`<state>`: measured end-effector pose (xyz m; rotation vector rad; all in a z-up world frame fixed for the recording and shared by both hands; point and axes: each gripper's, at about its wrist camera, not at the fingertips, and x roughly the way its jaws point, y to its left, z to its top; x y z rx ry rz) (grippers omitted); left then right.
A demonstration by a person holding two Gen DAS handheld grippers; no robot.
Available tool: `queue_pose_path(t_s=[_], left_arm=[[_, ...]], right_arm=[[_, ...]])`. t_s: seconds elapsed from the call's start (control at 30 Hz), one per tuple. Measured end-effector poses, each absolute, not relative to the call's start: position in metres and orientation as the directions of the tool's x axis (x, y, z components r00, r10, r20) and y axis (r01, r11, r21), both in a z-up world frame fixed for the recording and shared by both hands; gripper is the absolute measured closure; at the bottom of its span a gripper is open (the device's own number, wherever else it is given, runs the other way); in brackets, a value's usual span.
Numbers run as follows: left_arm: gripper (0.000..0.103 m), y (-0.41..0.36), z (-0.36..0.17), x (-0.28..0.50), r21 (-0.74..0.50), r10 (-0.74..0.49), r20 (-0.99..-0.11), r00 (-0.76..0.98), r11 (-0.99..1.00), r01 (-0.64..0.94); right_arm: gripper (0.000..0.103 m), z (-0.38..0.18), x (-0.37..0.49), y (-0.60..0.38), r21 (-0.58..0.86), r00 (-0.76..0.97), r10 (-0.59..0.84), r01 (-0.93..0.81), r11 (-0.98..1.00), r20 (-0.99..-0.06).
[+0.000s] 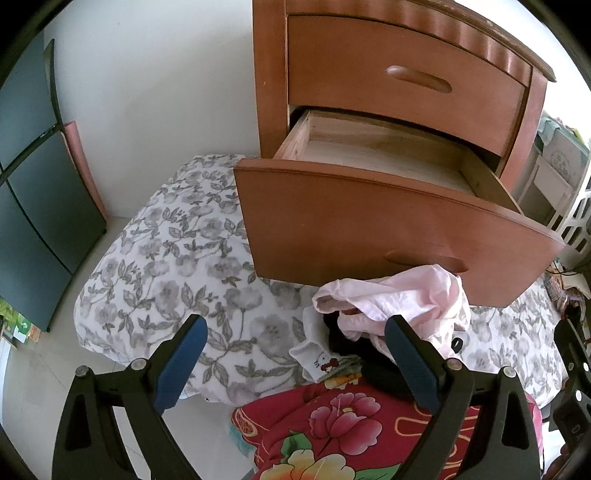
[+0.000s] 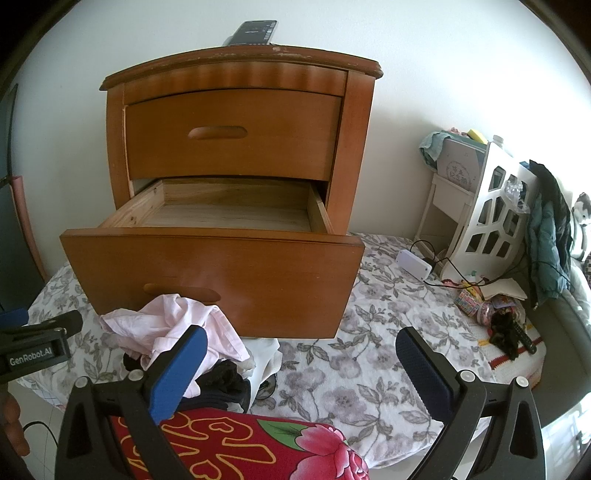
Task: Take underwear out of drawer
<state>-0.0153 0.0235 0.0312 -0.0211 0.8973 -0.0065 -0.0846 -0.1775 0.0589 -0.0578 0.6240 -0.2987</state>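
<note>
Where visible rightward only, phone [image 2: 255, 33] atop nightstand [image 2: 354, 155]

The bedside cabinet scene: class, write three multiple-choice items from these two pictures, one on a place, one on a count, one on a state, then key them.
1. Where does the pink garment lie?
A. in the open drawer
B. on the pile in front of the lower drawer
C. on top of the cabinet

2. How many drawers does the cabinet have?
A. one
B. two
C. three

3. What is the lower drawer's state?
A. pulled out, nothing visible inside
B. shut
C. pulled out, full of clothes

Key: B, it rests on clothes on the bedcover; B, two handled fronts show; A, only bare wood shows inside.
</note>
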Motion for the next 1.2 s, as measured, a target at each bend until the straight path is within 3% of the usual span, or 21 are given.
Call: queue_pose_path(t_s=[1.2], left_arm=[[0.006,0.0229,0.0223,-0.0139,0.002,0.012,-0.81,0.587,1.0,-0.018]], right_arm=[[0.0,0.0578,-0.0854,-0.177,-0.138,0.771,-0.294,0.263,0.955,-0.566]])
